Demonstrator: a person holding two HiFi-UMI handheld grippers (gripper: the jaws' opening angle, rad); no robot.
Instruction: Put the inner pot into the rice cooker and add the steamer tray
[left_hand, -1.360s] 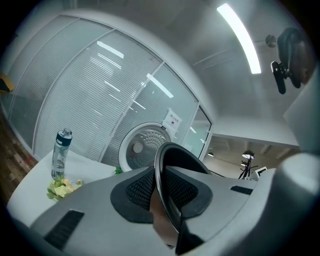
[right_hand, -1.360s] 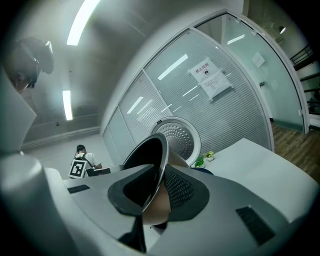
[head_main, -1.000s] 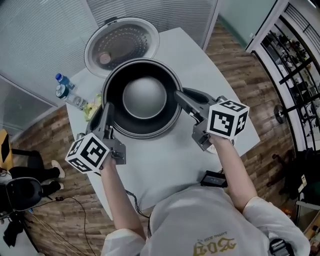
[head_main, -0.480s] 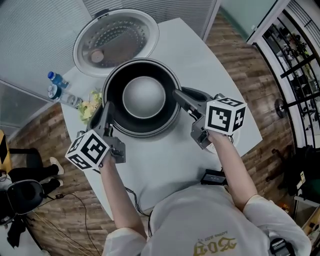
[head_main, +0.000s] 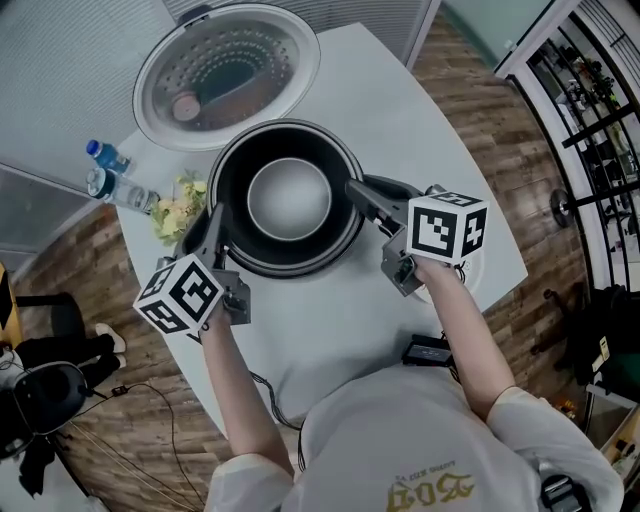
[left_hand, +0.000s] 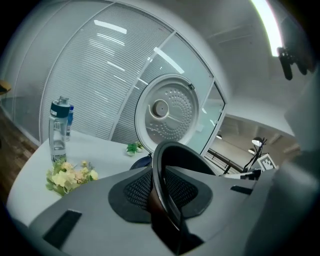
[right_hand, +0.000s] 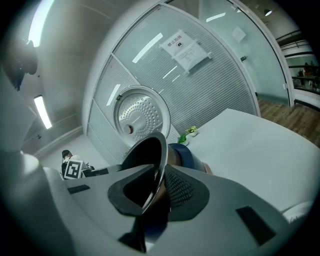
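The black inner pot (head_main: 288, 200) with a grey bottom hangs over the rice cooker, whose dark blue body (right_hand: 182, 155) shows just behind the pot. The cooker's round lid (head_main: 228, 72) stands open at the back. My left gripper (head_main: 213, 225) is shut on the pot's left rim (left_hand: 161, 180). On the opposite side my right gripper (head_main: 358, 192) is shut on the right rim (right_hand: 156, 167). Whether the pot touches the cooker I cannot tell. A white round object (head_main: 470, 278) lies partly hidden under my right hand.
Two water bottles (head_main: 112, 180) and a small bunch of flowers (head_main: 175, 212) sit at the white table's (head_main: 330, 320) left edge. A black device (head_main: 428, 352) lies near the front edge. A small green plant (right_hand: 189, 134) stands beside the cooker. Wooden floor surrounds the table.
Both grippers have sunk with the pot between them, bringing it lower over the cooker. The grip on the rim looks unchanged.
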